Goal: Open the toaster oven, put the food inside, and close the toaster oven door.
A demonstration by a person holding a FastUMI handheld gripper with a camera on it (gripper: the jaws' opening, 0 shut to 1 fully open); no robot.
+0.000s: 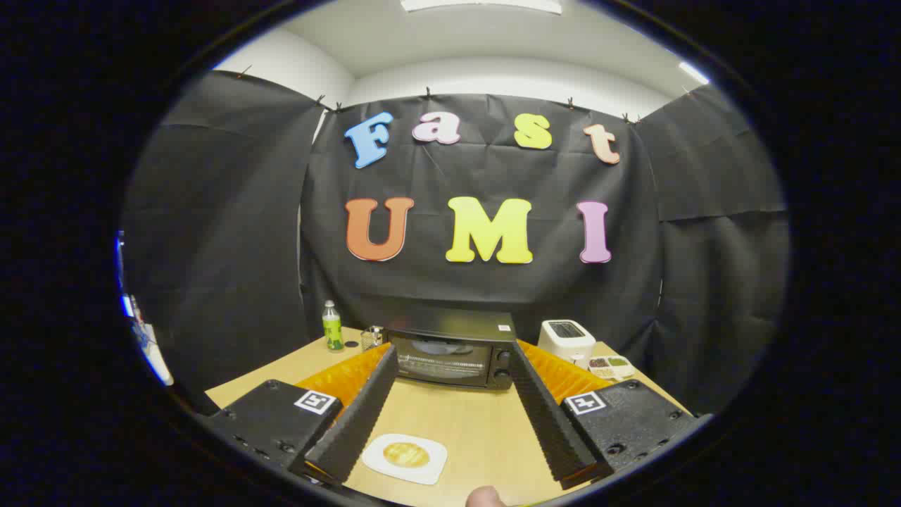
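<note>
Gripper view shows your gripper (450,384) held above the tabletop (479,422) with its fingers spread wide apart and nothing between them except bare wood and the objects ahead. You are aimed straight at the toaster oven (450,348), which stands at the far edge of the tabletop against the booth wall, framed between the two fingertips; its glass door appears closed and upright, with the control knobs on its right side. This centred alignment suits an approach to the door, which judging by the layout is the first step and is not yet done. The food, a round golden item (406,454), lies on a white plate (431,470) near the front edge of the tabletop, just inside the left finger and well apart from the oven; it sits clear of the door's swing path, so you can open the oven before handling it. A green bottle (332,326) and a small wire holder (372,339) stand at the far left of the oven, and a white toaster (567,339) with a small divided dish (611,365) stands at its far right; keep the fingers away from these during the approach. A fingertip (484,498) shows at the near edge.
</note>
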